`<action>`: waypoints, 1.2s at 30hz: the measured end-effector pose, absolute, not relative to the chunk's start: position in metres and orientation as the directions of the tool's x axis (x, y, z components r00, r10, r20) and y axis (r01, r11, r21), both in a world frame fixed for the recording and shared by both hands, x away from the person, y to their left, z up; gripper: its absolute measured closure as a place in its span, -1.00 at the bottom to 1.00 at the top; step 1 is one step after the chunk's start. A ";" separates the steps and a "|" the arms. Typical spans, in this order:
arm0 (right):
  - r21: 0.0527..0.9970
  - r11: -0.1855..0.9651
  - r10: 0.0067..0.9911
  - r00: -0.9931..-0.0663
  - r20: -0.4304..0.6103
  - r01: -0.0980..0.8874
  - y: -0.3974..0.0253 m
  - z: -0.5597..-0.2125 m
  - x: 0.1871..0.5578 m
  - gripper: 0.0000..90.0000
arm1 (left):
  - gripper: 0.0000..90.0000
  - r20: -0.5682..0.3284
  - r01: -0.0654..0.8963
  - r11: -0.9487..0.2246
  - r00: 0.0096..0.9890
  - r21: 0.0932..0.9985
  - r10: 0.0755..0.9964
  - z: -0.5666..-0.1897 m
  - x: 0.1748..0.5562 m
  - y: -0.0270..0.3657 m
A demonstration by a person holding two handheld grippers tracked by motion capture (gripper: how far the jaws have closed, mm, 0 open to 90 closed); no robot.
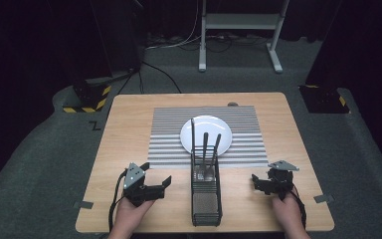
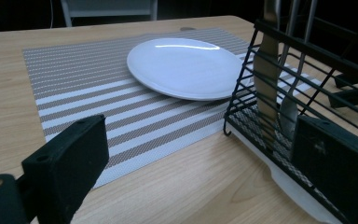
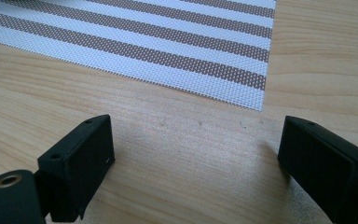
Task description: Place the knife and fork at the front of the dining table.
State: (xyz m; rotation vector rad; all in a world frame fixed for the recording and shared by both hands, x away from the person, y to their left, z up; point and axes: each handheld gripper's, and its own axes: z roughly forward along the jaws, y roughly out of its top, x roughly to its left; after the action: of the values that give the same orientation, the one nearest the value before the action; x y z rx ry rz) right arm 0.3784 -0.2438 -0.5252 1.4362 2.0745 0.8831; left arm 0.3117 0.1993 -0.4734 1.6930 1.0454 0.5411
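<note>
left gripper (image 1: 165, 183) beside black wire cutlery rack (image 1: 206, 196).

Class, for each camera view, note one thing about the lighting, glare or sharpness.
High view: the table is lit while the surroundings fall into darkness. Left gripper view: a bright glare streak on the plate; the near fingers look soft. Right gripper view: the fingers cast soft shadows on the wood, and the placemat weave is sharp.

White plate (image 1: 206, 130) on striped placemat (image 1: 169, 144), wooden table (image 1: 124, 129), grey carpeted floor (image 1: 40, 164)
</note>
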 end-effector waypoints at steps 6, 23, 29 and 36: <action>0.728 0.247 0.938 -0.346 -0.014 0.640 -0.244 -0.525 0.378 -0.77 | -0.89 -0.135 0.368 -0.080 0.525 0.927 0.841 -0.466 0.317 0.192; 0.728 0.252 0.936 -0.352 -0.016 0.638 -0.244 -0.525 0.379 -0.77 | -0.85 -0.081 0.281 -0.082 0.521 0.956 0.850 -0.437 0.332 0.162; 0.727 0.252 0.936 -0.352 -0.015 0.639 -0.244 -0.525 0.379 -0.78 | -0.81 -0.079 0.271 -0.081 0.530 0.959 0.844 -0.430 0.341 0.151; 0.727 0.252 0.936 -0.352 -0.014 0.639 -0.244 -0.525 0.379 -0.78 | -0.68 -0.055 0.270 -0.104 0.520 0.957 0.852 -0.428 0.351 0.140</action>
State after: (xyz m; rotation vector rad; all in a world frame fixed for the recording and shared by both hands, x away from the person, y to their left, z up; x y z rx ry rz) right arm 0.3790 -0.2438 -0.5252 1.4311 2.0812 0.8845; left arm 0.3507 0.1401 -0.4283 1.6476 0.9692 0.6520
